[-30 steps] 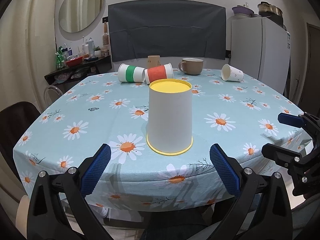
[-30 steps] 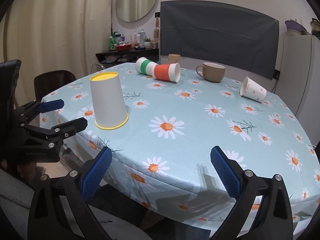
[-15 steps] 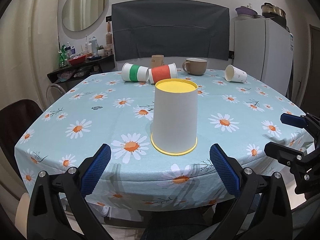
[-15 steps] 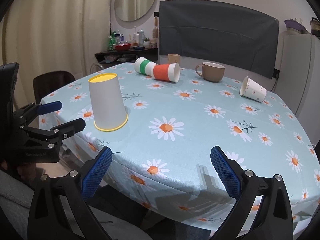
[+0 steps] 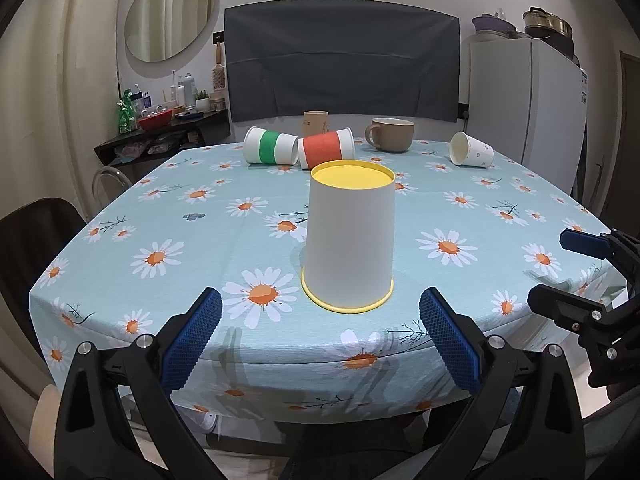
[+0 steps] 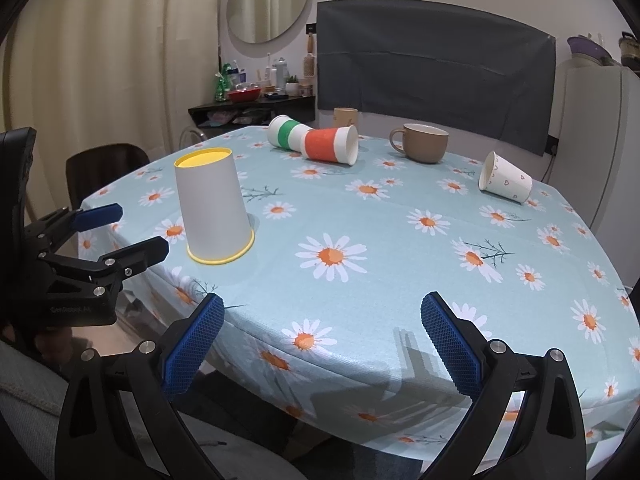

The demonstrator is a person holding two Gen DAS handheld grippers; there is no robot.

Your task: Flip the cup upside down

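Cup seen inverted near the counter's front edge

Both the left tool [image 5: 320, 332] and right tool [image 6: 320, 336] are held wide apart, empty; the white cup [image 5: 349, 236] is stood rim-down on the counter [image 5: 120, 248], well before the toppled cups [image 5: 298, 148].

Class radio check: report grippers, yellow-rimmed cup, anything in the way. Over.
Left gripper open, empty. Right gripper open, empty. Yellow-rimmed cup already upside down, untouched. Nothing in the way.

Bare tablecloth [image 5: 224, 240] rings the inverted cup [image 5: 350, 240]; other cups lie well behind.
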